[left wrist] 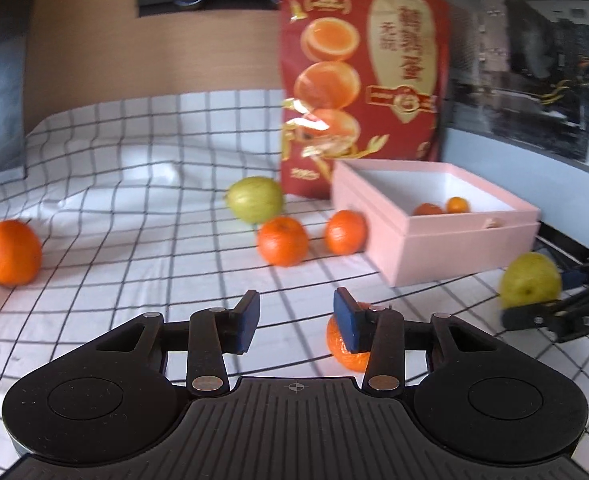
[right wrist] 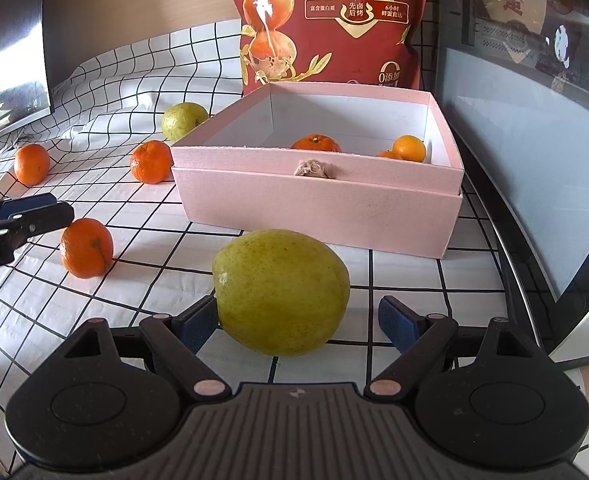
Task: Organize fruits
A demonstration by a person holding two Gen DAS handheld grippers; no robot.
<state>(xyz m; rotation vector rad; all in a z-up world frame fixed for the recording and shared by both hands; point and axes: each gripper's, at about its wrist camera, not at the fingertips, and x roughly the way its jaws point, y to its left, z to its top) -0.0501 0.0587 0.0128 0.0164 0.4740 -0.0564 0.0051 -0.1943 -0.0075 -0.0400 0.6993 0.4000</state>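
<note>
Two mandarins [right wrist: 317,143] sit inside pink box [right wrist: 318,204].

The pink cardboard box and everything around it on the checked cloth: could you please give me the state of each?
Pink cardboard box: open, lidless, oranges inside.
Red printed pouch: upright behind the box.
Large green guava: on the cloth, between the right gripper's open jaws.
Left gripper: open, empty.
Small orange mandarin: loose on the cloth beside the left gripper.
</note>
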